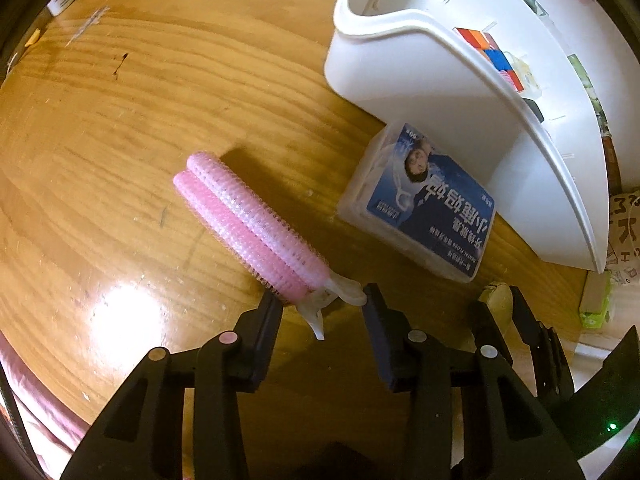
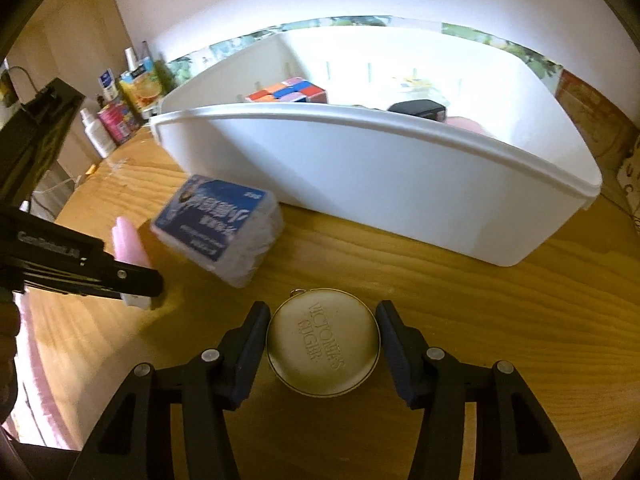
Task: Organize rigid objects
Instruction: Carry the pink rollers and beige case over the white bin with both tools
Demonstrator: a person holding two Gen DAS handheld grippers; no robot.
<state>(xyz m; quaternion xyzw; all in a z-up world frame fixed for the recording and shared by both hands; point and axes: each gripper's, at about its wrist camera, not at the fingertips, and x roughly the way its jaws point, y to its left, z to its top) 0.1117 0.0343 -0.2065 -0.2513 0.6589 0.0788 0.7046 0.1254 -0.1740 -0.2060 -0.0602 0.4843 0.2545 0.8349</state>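
Observation:
A pink hair-roller clip (image 1: 248,224) lies on the wooden table (image 1: 120,120), and my left gripper (image 1: 320,300) is shut on its clear handle end. The right wrist view shows that roller (image 2: 126,240) behind the left gripper's fingers (image 2: 136,278). My right gripper (image 2: 320,314) is shut on a round gold tin (image 2: 322,344) that sits flat on the table. A clear floss box with a blue label (image 1: 420,200) (image 2: 218,224) lies between the roller and the white bin (image 2: 380,184) (image 1: 420,80). Inside the bin is a coloured cube (image 2: 288,92) (image 1: 492,52).
A black object (image 2: 418,110) also lies in the bin. Bottles and cartons (image 2: 120,108) stand at the table's far left. The table edge, with pink cloth (image 1: 24,380) below it, runs along the left. A green pack (image 1: 596,300) sits off the right edge.

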